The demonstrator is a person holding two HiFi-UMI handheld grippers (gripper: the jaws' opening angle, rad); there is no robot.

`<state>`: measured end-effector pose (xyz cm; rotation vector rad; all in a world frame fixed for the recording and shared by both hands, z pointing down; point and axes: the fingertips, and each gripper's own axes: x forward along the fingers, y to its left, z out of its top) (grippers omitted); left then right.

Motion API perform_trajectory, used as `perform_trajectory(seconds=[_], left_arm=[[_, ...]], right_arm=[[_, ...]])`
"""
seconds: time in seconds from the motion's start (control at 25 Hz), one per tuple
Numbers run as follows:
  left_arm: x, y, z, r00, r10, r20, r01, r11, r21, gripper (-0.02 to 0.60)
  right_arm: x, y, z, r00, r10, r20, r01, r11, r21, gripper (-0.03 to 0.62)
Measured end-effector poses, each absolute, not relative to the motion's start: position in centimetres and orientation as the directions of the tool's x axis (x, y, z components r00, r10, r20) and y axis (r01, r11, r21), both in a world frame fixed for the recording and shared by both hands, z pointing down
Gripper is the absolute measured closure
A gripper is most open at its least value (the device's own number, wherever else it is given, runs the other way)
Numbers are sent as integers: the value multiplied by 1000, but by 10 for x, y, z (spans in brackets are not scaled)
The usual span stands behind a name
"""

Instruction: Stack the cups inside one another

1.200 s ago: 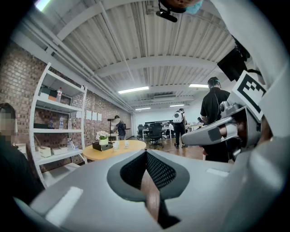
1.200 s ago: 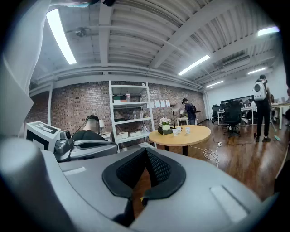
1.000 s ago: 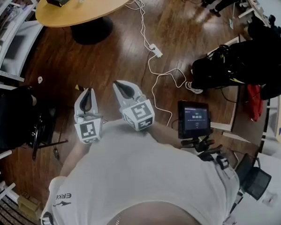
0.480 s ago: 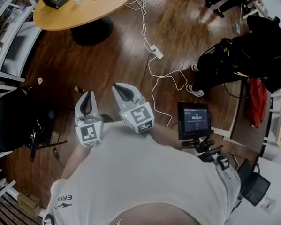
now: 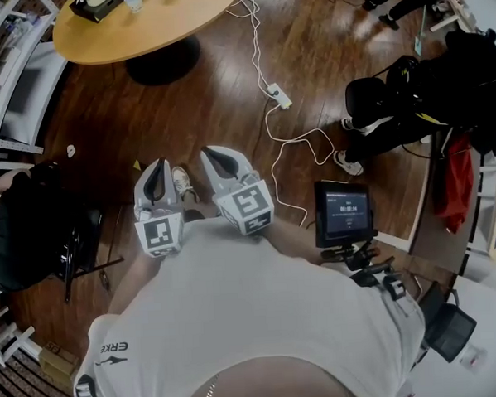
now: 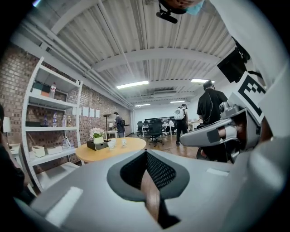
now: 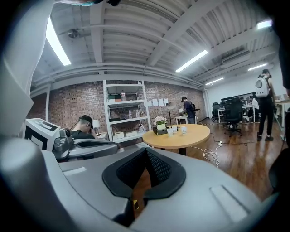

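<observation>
Saw the little cups [image 7: 183, 129] far off, up on the round wooden table [image 7: 189, 137], right next to a black box of flowers [image 7: 160, 128]. Could not tell how many cups, being so small from here. Had no cup in either gripper and none inside another, so no stacking done yet. Looked like the very first step: getting over to the table. Next, would need to come close, open one gripper wide and take a cup by its side. Held the left gripper [image 5: 156, 167] and the right gripper [image 5: 216, 154] side by side, close in front of the tummy, both pointing ahead and a bit down over the dark wood floor [image 5: 226, 87]. Had both pairs of jaws squeezed together, with nothing between them. Had a white cable [image 5: 269, 122] lying on the floor ahead, to step past.
</observation>
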<state>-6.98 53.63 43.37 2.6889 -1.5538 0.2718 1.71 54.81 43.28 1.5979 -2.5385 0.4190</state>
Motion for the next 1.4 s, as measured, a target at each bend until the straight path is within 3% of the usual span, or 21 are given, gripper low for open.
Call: perform_trajectory(seconds=[0.64, 1.4], left_arm=[[-113, 335, 422, 618, -778, 113, -781, -624, -21, 580], [-151, 225, 431, 515, -849, 119, -856, -516, 21, 580]], right_arm=[[-37, 352, 414, -312, -923, 225, -949, 293, -114, 580], [-74, 230, 426, -412, -875, 255, -911, 398, -109, 580]])
